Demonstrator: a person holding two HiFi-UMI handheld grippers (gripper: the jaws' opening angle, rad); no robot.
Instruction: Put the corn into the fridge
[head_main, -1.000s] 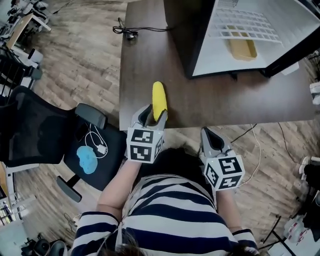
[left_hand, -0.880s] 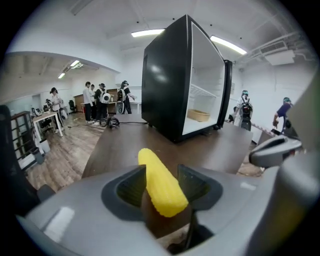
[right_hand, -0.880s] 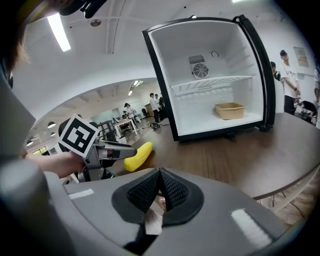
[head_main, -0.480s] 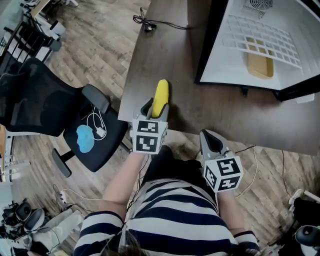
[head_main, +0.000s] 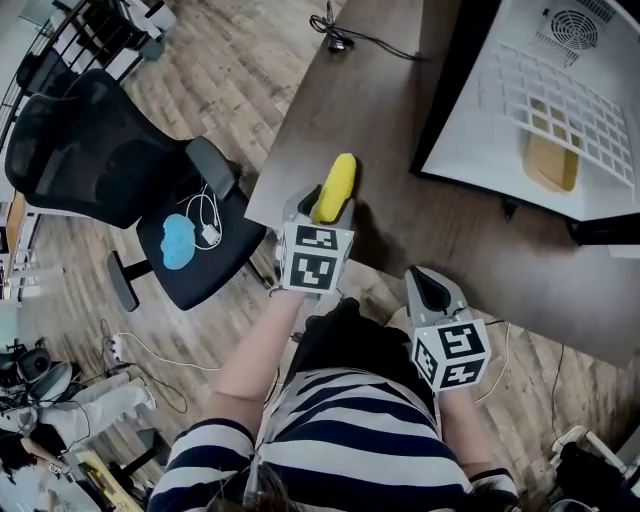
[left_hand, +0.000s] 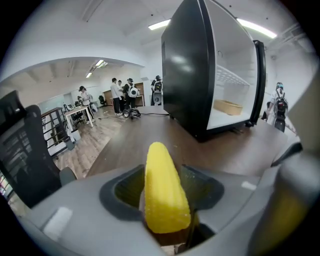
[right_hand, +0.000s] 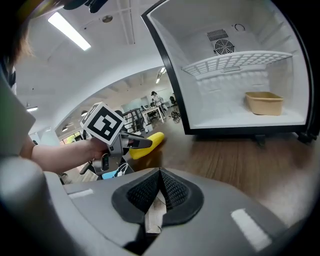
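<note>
A yellow corn cob (head_main: 335, 188) sticks forward out of my left gripper (head_main: 325, 212), which is shut on it just above the near edge of the dark wooden table (head_main: 400, 180). In the left gripper view the corn (left_hand: 162, 192) fills the space between the jaws. The open black fridge (head_main: 545, 110) stands at the table's far right with a white inside, a wire shelf and a tan tray (head_main: 553, 158). My right gripper (head_main: 428, 290) hangs near the table's edge with its jaws shut on nothing (right_hand: 160, 192). The right gripper view also shows the corn (right_hand: 146, 144) and the fridge (right_hand: 235, 70).
A black office chair (head_main: 130, 180) holding a blue item and a white cable stands left of the table. A black cable (head_main: 345, 35) lies at the table's far end. People stand far off in the room (left_hand: 120, 95).
The head view has swung, so the table and fridge sit further right and up. My left gripper with the corn has moved a little forward over the table edge. The right gripper stays put.
</note>
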